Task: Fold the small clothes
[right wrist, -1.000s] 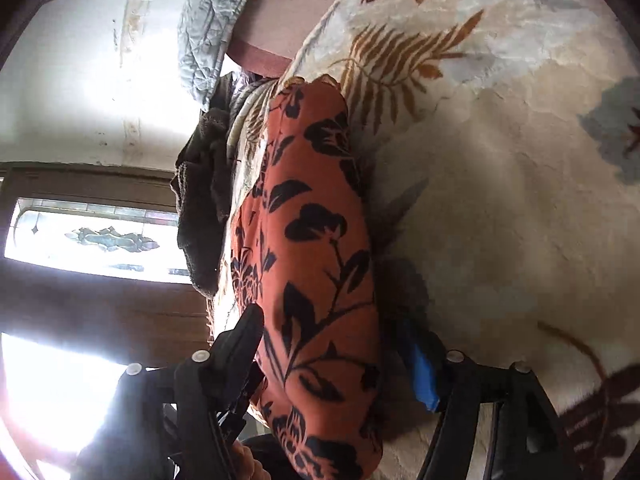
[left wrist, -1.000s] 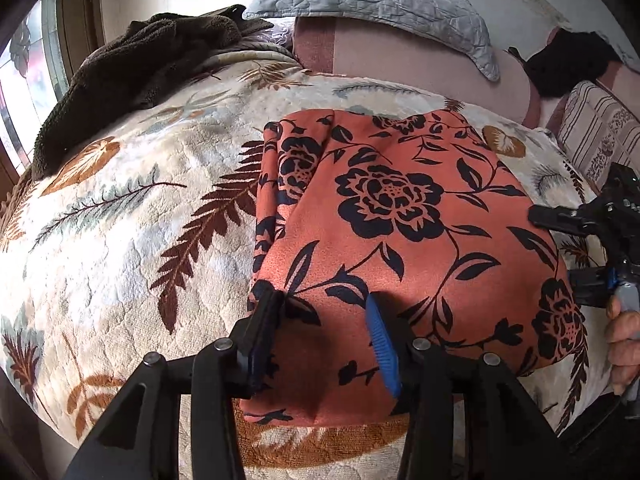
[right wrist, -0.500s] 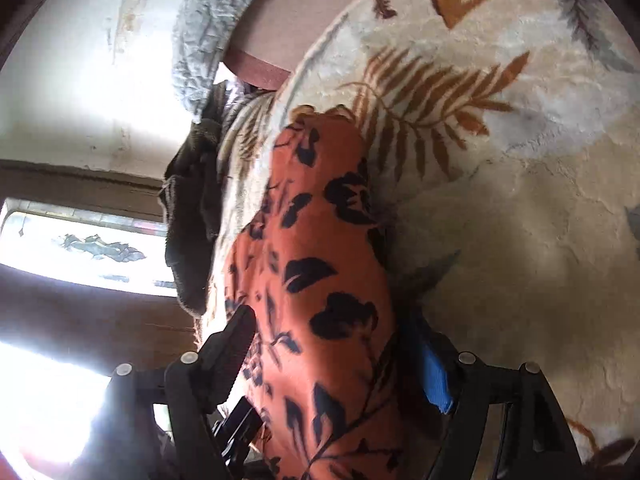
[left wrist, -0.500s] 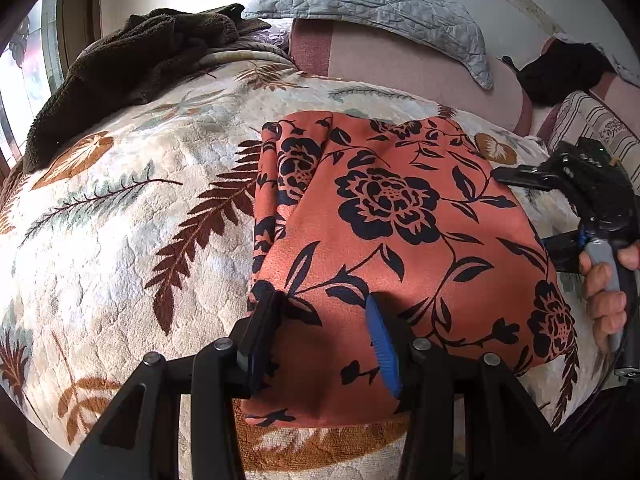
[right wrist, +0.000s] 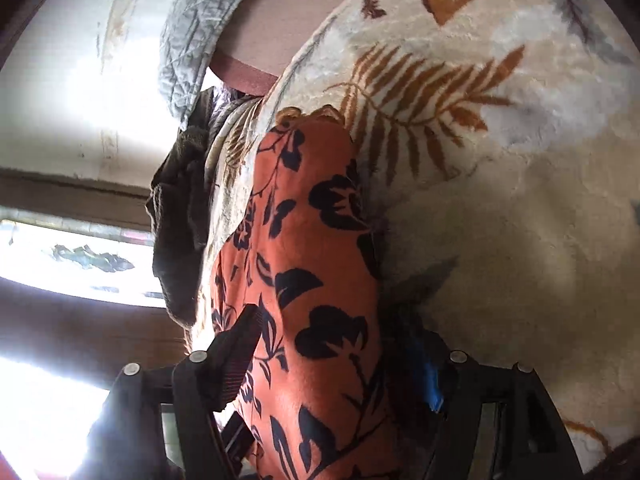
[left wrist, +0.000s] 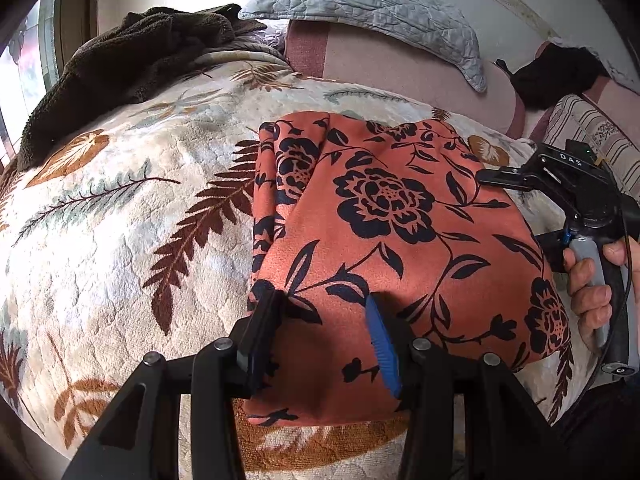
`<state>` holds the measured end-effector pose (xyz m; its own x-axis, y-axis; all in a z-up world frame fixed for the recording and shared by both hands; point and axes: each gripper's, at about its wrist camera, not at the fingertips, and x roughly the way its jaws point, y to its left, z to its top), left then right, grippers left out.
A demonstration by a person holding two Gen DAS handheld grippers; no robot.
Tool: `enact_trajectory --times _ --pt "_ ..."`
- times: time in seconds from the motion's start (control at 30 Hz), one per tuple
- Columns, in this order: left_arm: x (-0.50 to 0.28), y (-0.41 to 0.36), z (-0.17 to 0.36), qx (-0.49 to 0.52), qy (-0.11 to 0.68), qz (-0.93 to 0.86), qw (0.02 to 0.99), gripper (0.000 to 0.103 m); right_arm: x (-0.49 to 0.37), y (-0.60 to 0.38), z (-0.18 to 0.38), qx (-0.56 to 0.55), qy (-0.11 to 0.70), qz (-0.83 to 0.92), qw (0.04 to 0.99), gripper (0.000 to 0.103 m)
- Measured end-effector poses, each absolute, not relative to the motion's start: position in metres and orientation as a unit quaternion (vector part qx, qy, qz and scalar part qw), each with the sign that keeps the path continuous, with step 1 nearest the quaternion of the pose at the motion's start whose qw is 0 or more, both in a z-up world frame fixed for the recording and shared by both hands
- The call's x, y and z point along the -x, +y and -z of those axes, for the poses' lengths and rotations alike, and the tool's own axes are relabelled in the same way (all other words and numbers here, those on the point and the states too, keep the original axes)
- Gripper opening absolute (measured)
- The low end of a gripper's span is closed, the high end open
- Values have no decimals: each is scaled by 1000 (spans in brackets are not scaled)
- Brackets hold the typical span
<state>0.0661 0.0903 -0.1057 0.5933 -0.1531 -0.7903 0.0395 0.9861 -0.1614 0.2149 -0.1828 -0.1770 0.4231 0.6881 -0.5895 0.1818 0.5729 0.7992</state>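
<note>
An orange garment with black flowers (left wrist: 392,232) lies folded on a leaf-patterned blanket (left wrist: 120,240). My left gripper (left wrist: 320,332) is open, its two fingers resting on the garment's near edge, one at the near left corner. My right gripper (left wrist: 516,208) shows in the left wrist view at the garment's right edge, held by a hand. In the right wrist view the right gripper (right wrist: 332,356) is open and straddles the edge of the garment (right wrist: 312,280), the blue-padded finger (right wrist: 430,380) low against the blanket.
A dark brown fleece (left wrist: 120,68) lies heaped at the far left of the bed. A grey quilted pillow (left wrist: 372,4) rests on the pink headboard. A black cloth (left wrist: 560,76) and a striped cushion (left wrist: 592,140) sit at the far right.
The right gripper has moved along the garment's right edge toward the far side. The left gripper and the garment have stayed in place.
</note>
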Motion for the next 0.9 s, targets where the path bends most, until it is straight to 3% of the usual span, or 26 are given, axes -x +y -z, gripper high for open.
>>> enact_trajectory --times 0.07,0.13,0.2,0.3,0.4,0.43,0.53,0.57,0.6,0.67,0.73,0.77,0.8,0.9 --pt "-66 90 106 61 447 53 891 47 -226 -178 183 -433 513 -186 717 37" --pt "-67 90 106 61 447 52 891 47 -230 -168 176 -399 518 -177 735 33" --pt "-67 90 106 62 447 53 891 47 -228 -161 167 -352 517 -169 762 33" --pt "-67 88 106 53 446 50 892 47 -223 -168 170 -368 515 -173 754 42" --pt "-66 89 106 55 445 52 892 47 -201 -177 167 -389 508 -204 741 68" --pt "-67 89 106 57 445 53 892 47 -189 -180 167 -397 508 -212 735 69" --pt "-68 91 107 62 446 53 891 47 -154 -180 174 -403 525 -229 714 66" --pt "-68 90 107 61 447 51 891 47 -146 -173 177 -381 542 -228 713 58" --pt "-68 90 107 61 447 50 891 47 -140 -165 176 -347 553 -225 723 41" --pt "-68 89 107 60 447 47 891 47 -132 -154 162 -296 548 -209 754 35" --pt "-68 88 107 58 446 45 892 47 -132 -150 156 -282 547 -191 765 35" --pt "-68 88 108 57 446 44 892 47 -133 -146 156 -265 551 -182 770 39" --pt "-68 88 107 56 445 44 893 47 -132 -146 158 -261 553 -175 772 54" --pt "-66 88 108 54 442 47 894 47 -121 -158 156 -309 540 -170 765 58"
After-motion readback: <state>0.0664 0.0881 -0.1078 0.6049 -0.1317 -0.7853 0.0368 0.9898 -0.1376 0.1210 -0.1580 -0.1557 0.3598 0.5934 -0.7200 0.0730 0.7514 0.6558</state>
